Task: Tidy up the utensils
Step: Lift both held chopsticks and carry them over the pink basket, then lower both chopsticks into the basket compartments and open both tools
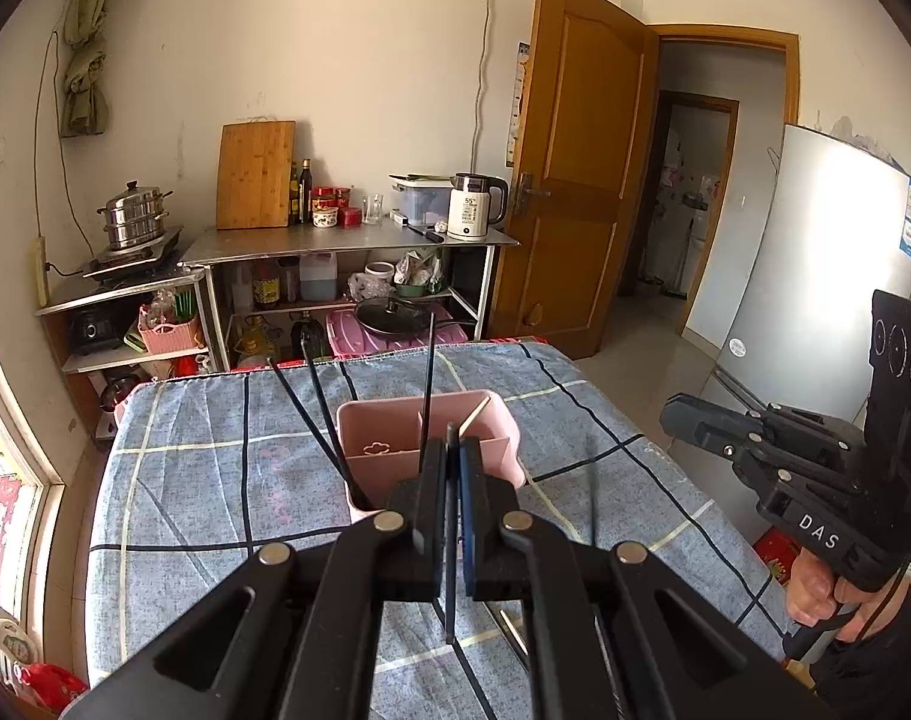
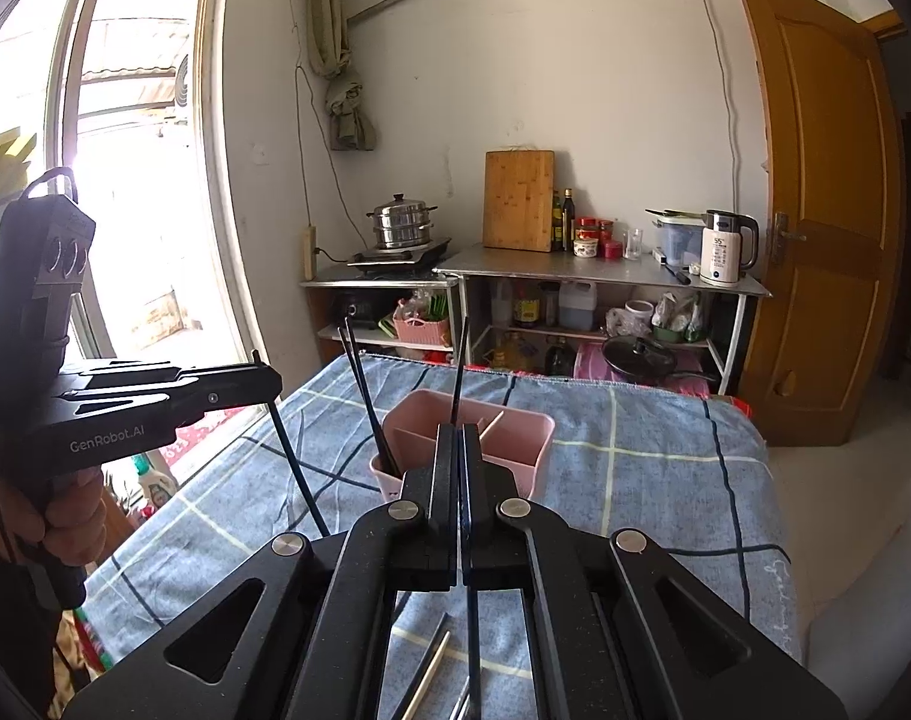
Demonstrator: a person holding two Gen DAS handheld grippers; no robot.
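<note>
A pink utensil holder (image 1: 395, 450) stands on the blue checked tablecloth (image 1: 215, 480), with several black chopsticks (image 1: 317, 396) leaning out of its left compartment and a pale one at its right. My left gripper (image 1: 453, 438) is shut on a black chopstick (image 1: 451, 540), held upright just in front of the holder. In the right wrist view the holder (image 2: 503, 450) sits ahead of my right gripper (image 2: 459, 438), whose fingers are pressed together; nothing shows between them. The left gripper (image 2: 263, 381) appears there too, with its chopstick (image 2: 293, 468) hanging down.
More utensils (image 2: 431, 666) lie on the cloth below my right gripper. A metal kitchen rack (image 1: 347, 246) with a kettle, cutting board and pots stands beyond the table's far edge. A wooden door (image 1: 575, 180) and a fridge (image 1: 815, 276) are at the right. A window (image 2: 125, 180) is at the left.
</note>
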